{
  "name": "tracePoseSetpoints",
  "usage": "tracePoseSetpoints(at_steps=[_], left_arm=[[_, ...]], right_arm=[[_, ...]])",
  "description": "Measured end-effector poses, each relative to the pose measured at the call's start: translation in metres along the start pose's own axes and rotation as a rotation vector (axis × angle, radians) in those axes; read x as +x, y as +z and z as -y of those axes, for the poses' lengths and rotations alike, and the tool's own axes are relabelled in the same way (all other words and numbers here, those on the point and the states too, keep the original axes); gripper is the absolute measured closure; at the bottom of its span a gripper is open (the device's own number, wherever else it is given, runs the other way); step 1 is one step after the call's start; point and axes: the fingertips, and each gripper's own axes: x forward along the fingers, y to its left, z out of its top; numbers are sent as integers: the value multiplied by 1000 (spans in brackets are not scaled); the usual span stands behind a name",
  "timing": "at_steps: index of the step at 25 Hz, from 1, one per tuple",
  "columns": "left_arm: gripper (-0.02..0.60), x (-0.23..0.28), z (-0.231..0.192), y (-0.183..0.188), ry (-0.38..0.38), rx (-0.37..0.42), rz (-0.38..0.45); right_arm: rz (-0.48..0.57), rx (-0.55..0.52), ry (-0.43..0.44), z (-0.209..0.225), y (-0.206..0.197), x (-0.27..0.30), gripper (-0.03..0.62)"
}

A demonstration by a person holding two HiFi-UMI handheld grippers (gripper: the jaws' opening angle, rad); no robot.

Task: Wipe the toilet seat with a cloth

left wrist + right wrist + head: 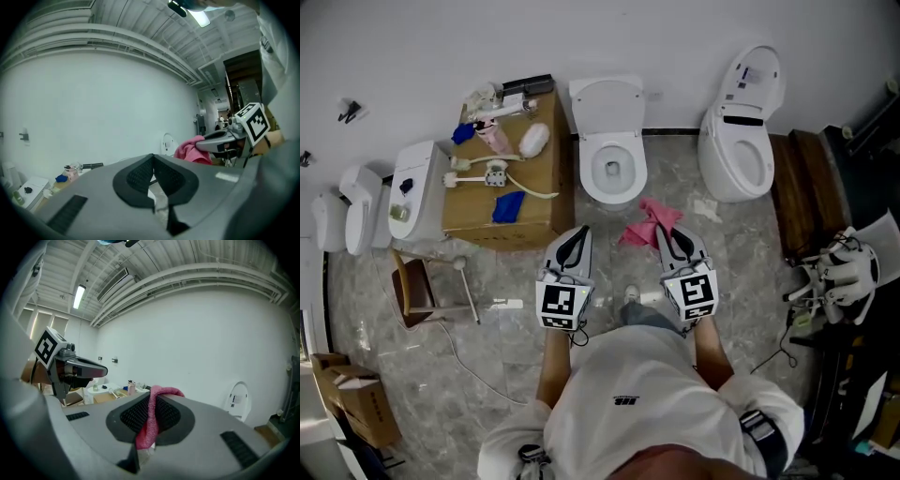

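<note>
A white toilet with its lid up and seat down stands against the wall ahead of me. A pink cloth hangs from my right gripper, which is shut on it just short of the bowl's front right. In the right gripper view the cloth runs pinched between the two black pads. My left gripper is held level beside it, shut with nothing between its pads. In the left gripper view the pink cloth shows at the right gripper's tip.
A cardboard box with brushes, a blue rag and bottles sits left of the toilet. A second toilet stands to the right, with further white fixtures at far left. A wooden stool and cables lie on the marble floor.
</note>
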Motion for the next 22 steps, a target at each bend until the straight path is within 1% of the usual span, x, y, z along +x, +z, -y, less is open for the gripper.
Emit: tracePoseSetpoints(at_steps=[8, 22], left_arm=[[572, 61, -17, 11, 45, -19, 0], [572, 138, -39, 9, 54, -27, -10]], right_arm=[[2, 9, 65, 40, 0, 52, 583], [-5, 10, 75, 94, -8, 109, 582]])
